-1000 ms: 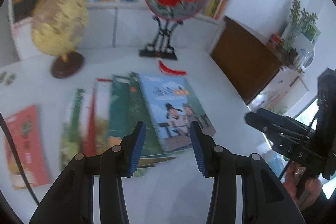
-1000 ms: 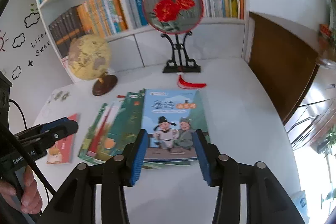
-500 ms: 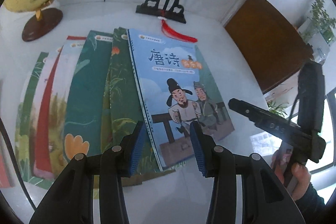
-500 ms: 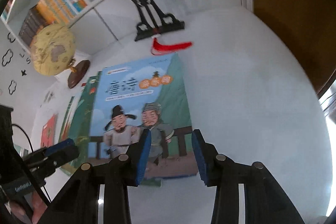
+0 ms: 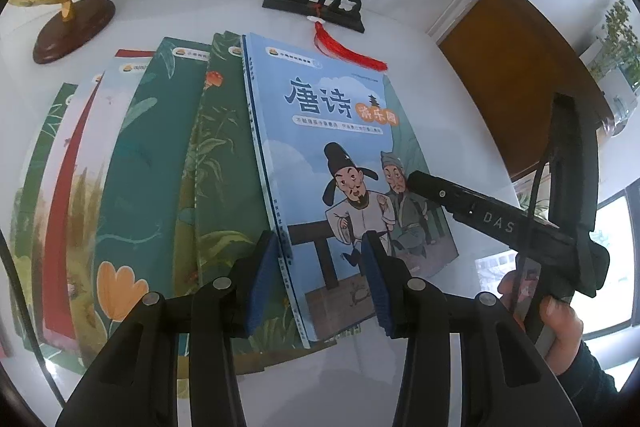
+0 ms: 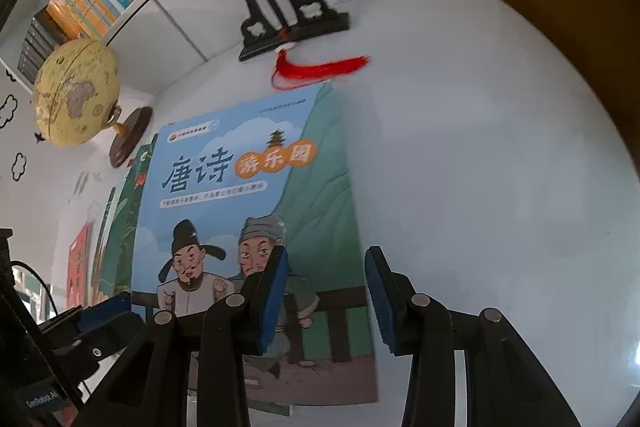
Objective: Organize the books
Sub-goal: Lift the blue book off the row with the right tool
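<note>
A fan of books (image 5: 152,187) is spread on the white table (image 6: 500,147), the blue-covered book (image 5: 340,163) topmost at its right end. Since a second ago both tools have been lowered close over it. The left gripper (image 5: 324,279) is held unclenched at its spine edge, the right gripper (image 6: 326,301) likewise, empty, astride its right edge. A two-sided grasp seems imminent.

Glossy paper covers the blue book (image 5: 340,163); beyond it lie a silky red tassel (image 5: 348,53) and a polished wooden globe base (image 5: 74,29).
</note>
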### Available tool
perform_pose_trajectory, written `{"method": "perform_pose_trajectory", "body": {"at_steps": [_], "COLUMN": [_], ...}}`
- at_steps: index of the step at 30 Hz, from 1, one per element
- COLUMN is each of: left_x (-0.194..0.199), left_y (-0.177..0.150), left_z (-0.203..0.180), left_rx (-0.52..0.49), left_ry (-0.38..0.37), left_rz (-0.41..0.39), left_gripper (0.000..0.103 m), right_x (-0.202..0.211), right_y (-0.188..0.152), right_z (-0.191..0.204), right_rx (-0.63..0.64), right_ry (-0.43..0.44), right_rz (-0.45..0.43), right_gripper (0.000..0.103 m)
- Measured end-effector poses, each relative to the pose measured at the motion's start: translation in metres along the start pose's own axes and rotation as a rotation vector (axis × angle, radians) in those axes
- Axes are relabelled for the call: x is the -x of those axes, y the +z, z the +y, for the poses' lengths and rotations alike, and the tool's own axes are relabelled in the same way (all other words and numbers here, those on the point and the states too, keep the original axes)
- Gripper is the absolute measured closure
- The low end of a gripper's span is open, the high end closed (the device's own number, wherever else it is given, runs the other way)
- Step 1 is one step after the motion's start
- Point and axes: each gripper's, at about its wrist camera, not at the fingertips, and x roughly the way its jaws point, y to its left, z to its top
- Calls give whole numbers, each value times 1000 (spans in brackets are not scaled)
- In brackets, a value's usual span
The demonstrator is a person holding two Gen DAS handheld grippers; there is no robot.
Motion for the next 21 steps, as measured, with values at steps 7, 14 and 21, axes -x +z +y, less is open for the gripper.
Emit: {"method": "perform_pose_trajectory", "body": {"at_steps": [7,14,21], "left_x": [0,6,29], "left_y": [0,-9,-27], "left_z": [1,0,8], "left_rx": [-9,-42,-35], "left_ry": [-11,18,68], "left_rz": [3,7,-12], "left_gripper": [62,62,62], "right_x": [6,14,16], "right_y": [0,-1,-8], "right_z": [6,23,38], "right_rx": [21,107,157], "right_ry": [-17,-10,29], "right_rz": [-12,-25,6], "right_gripper": [62,61,61]}}
